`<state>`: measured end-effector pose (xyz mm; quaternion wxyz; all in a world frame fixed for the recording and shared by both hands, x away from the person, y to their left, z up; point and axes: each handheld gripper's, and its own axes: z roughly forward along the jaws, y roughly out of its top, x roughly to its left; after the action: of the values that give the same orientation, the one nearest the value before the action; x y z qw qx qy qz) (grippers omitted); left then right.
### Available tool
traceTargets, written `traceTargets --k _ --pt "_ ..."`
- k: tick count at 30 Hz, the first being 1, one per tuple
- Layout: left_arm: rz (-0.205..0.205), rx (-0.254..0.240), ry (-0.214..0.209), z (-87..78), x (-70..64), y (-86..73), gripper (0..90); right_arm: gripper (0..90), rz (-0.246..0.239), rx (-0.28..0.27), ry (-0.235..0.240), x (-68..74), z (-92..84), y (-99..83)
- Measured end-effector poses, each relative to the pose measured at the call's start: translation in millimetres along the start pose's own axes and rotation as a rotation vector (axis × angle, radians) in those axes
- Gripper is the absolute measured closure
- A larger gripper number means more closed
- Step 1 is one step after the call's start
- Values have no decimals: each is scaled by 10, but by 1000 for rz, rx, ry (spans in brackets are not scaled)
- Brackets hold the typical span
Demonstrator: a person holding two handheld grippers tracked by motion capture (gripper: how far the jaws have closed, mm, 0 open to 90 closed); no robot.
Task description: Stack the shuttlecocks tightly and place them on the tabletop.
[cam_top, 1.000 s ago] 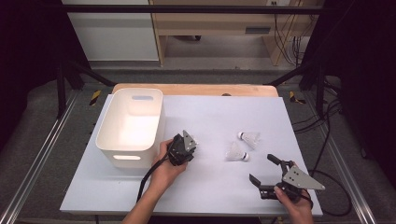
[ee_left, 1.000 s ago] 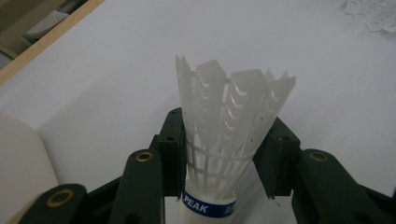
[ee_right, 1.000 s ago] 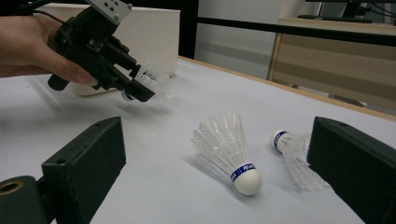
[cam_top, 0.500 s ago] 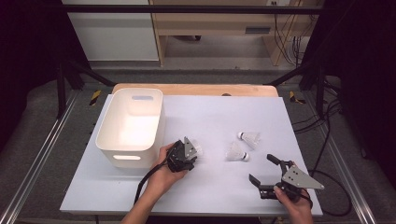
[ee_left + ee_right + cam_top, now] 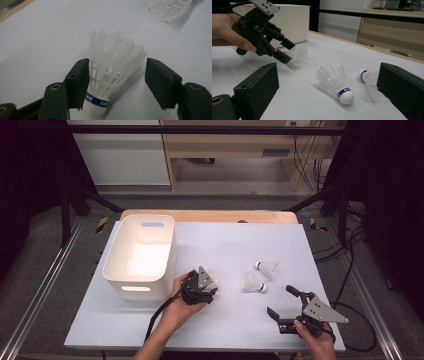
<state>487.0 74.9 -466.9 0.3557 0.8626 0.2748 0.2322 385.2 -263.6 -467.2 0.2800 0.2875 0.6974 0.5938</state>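
A white shuttlecock (image 5: 110,75) sits between the jaws of the left claw (image 5: 204,290) just right of the white bin (image 5: 140,255), near the middle of the table (image 5: 225,330). Its blue-banded cork points back toward the hand and its skirt fans forward, so its long axis runs along the claw's own line. In the left gripper view the jaws have just been opening: the left pad lies against the skirt, the right pad stands clear of it, and nothing is pinched. The shuttlecock appears released beside the bin rather than in it.

Two more shuttlecocks lie toward the table's right half, one (image 5: 254,284) near the middle and another (image 5: 267,268) just behind it. Both are closer to the right claw (image 5: 287,307), which rests wide open and empty near the table's front right corner. In the right gripper view, the nearer one (image 5: 337,77) lies straight ahead with its cork toward the claw.
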Motion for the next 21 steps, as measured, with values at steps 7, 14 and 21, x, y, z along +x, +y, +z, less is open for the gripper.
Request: traceTargets --k 7,14,21 --pt "-4 -5 -16 83 -32 53 351 45 -2 -3 5 15 0 6" --pt "0 -26 -40 57 -101 51 331 44 7 -4 6 11 -4 3" --pt "-26 -63 -52 55 -101 73 221 43 10 1 4 24 -5 1"
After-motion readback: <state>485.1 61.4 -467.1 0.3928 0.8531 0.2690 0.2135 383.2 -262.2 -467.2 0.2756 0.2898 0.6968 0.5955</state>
